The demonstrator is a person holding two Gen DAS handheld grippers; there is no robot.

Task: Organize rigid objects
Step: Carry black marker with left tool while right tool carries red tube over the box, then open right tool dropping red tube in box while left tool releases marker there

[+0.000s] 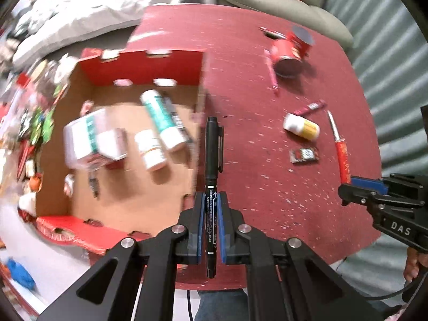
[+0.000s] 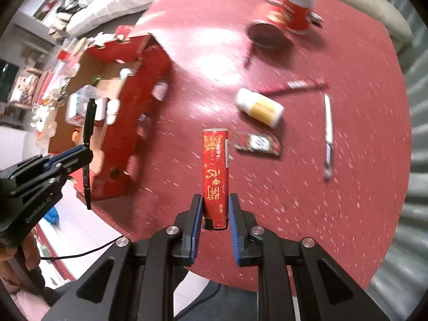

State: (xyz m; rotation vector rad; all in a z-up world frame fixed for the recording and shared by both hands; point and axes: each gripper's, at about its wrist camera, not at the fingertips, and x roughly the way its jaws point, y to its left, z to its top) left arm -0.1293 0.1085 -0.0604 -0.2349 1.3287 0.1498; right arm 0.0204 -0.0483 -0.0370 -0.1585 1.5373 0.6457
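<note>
Left hand-held gripper (image 1: 210,208): your blue pads are pinched onto a black marker (image 1: 212,157), which runs lengthwise between the fingers, cap end pointing away from you, lifted clear of the surface.
Right hand-held gripper (image 2: 215,208): you have it clamped on a red tube with gold print (image 2: 215,171), held by its near end and raised off the surface.
Surface (image 1: 267,187): a round red top, scuffed with pale flecks, under both of your grippers.
Cardboard box (image 1: 139,67): red outside, brown inside, open at the top, sitting at the left edge of the surface; in the left wrist view your marker hangs just beside its right wall.
Inside the box: a green-and-white bottle (image 1: 160,117), a small white bottle (image 1: 151,149), and a clear plastic container (image 1: 91,139), all blurred.
Loose on the surface: a white and yellow bottle (image 2: 259,107) on its side, a small dark packet (image 2: 258,144) just beside your red tube, a white pen (image 2: 328,131) to the right, and a red-and-white stick (image 2: 294,85) beyond the bottle.
Far side: two red cups (image 2: 283,18) lying tipped together.
</note>
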